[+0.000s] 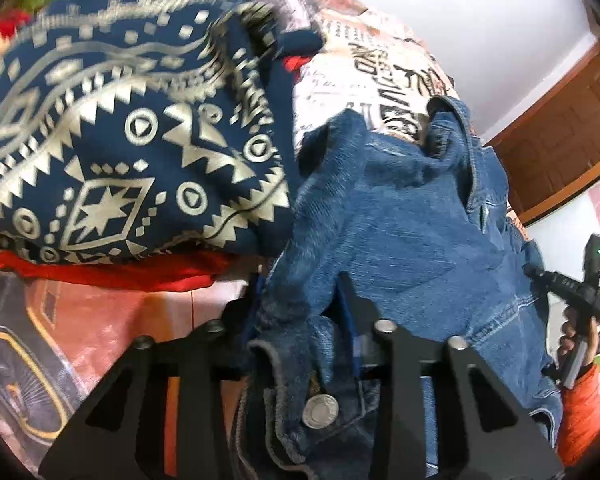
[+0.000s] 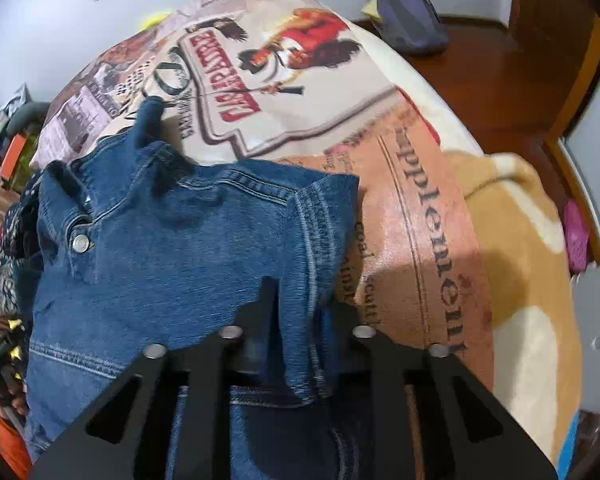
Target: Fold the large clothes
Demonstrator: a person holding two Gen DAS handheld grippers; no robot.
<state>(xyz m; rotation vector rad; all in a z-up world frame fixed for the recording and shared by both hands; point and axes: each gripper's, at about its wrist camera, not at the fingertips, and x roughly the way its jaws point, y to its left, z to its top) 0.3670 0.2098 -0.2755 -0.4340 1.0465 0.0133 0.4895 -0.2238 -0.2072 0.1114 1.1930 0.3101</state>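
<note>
A blue denim jacket (image 1: 400, 216) lies spread on a bed with a printed cover (image 1: 380, 64). My left gripper (image 1: 300, 292) is shut on a bunched edge of the jacket near a metal snap button (image 1: 320, 411). In the right wrist view the jacket (image 2: 172, 248) shows its collar and a snap. My right gripper (image 2: 300, 300) is shut on a folded seam edge of the jacket. The right gripper and the hand holding it also show in the left wrist view (image 1: 580, 300) at the jacket's far edge.
A navy and cream patterned garment (image 1: 132, 128) on a red cloth (image 1: 112, 272) lies left of the jacket. The bed cover (image 2: 284, 80) and a tan blanket (image 2: 520, 240) extend right. A wooden floor (image 2: 500, 76) and a grey cap (image 2: 412, 12) lie beyond.
</note>
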